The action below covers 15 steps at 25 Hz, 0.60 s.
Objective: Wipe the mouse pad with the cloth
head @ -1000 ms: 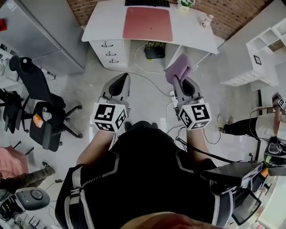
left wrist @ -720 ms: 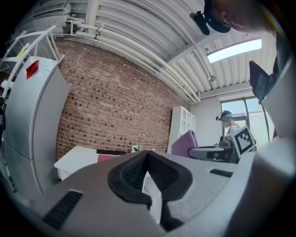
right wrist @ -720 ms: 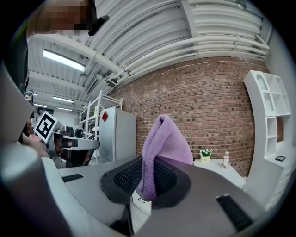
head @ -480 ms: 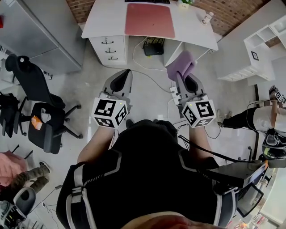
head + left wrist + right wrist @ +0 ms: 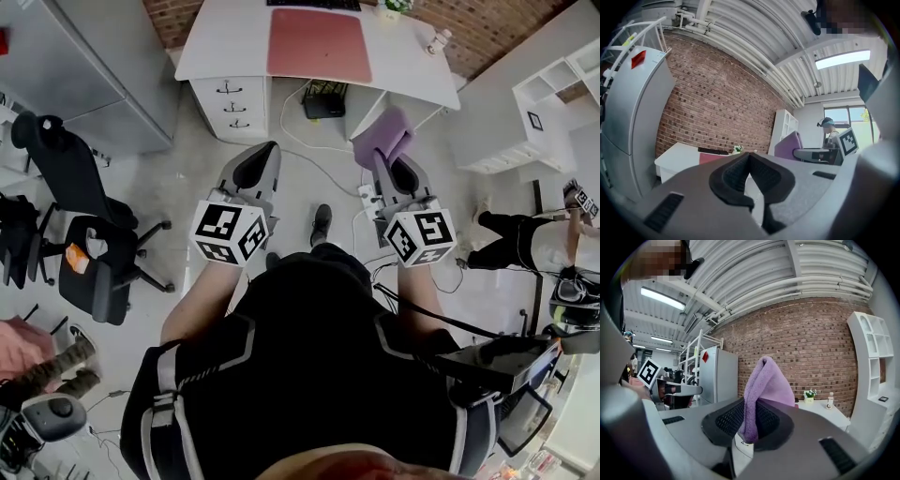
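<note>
The white desk point(image 5: 412, 66) stands against the brick wall, well ahead of the person. The red mouse pad point(image 5: 319, 45) lies flat near its middle, too far off to reach from here. The purple cloth point(image 5: 382, 137) rides in the right gripper point(image 5: 386, 161), whose jaws are clamped on its lower fold while the rest stands up in a soft peak above them. It looks light, thick and limp, with a towel-like weave that should not slip from the ribbed pads. The hold near the fold seems sound, leaving a free bunch to press flat. The pad is probably thin and flexible, so it may creep under rubbing. The left gripper point(image 5: 255, 171) has its jaws closed together on nothing and could steady a corner
</note>
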Each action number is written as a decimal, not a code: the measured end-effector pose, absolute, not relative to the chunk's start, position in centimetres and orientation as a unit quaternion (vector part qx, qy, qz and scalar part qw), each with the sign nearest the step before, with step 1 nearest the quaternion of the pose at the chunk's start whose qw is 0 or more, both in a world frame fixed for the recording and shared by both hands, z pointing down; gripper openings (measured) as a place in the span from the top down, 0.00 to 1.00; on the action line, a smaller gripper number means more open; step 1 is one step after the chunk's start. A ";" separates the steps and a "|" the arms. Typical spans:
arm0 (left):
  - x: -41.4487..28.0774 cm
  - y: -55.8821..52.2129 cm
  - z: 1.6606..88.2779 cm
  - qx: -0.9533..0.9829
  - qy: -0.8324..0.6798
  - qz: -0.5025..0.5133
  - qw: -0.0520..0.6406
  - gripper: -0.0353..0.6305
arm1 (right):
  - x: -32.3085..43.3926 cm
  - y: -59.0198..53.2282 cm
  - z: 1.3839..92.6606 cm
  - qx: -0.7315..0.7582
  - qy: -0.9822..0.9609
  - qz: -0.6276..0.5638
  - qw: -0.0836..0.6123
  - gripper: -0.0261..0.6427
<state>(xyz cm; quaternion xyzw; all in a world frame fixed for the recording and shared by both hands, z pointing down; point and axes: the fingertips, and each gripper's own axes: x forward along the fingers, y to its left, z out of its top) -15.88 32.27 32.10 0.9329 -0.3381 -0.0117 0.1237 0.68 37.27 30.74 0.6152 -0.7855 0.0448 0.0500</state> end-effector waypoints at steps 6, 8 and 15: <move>-13.9 30.9 32.0 0.935 -0.341 0.011 0.093 0.94 | 2.7 35.2 30.7 0.617 -0.785 0.044 0.037 0.88; -13.4 30.1 32.1 0.935 -0.346 0.016 0.081 0.94 | 3.2 34.0 30.7 0.613 -0.788 0.045 0.029 0.88; -10.8 26.0 32.0 0.924 -0.372 0.021 0.087 0.94 | 6.6 29.4 31.0 0.600 -0.798 0.047 0.027 0.88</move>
